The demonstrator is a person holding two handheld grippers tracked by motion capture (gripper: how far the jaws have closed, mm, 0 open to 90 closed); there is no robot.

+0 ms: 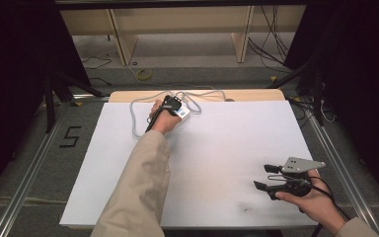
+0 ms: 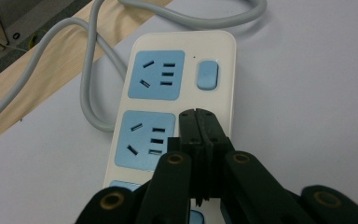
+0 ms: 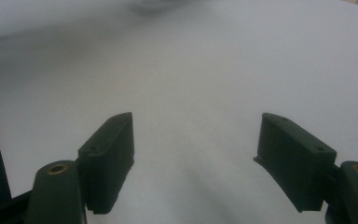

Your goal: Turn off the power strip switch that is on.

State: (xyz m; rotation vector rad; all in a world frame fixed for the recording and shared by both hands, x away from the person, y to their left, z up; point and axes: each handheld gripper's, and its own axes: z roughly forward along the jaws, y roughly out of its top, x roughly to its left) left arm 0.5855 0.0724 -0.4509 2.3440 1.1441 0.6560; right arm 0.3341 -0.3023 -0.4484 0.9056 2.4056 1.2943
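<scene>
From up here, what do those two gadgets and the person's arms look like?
Both are black two-jaw grippers. The left gripper has brass-coloured pivot rivets; the right gripper has blocky pads, a grey three-cornered plate on top and a trailing black cable. The person wears beige sleeves.

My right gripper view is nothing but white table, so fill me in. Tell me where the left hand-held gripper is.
Observer: The left hand-held gripper is at the far edge of the table, over a power strip.
Operator: Give me its jaw state.
Observer: Shut, with the tips beside the strip's lower socket.
Operator: Report the nearest switch.
Observer: A blue switch sits just beyond the tips, beside the upper socket.
</scene>
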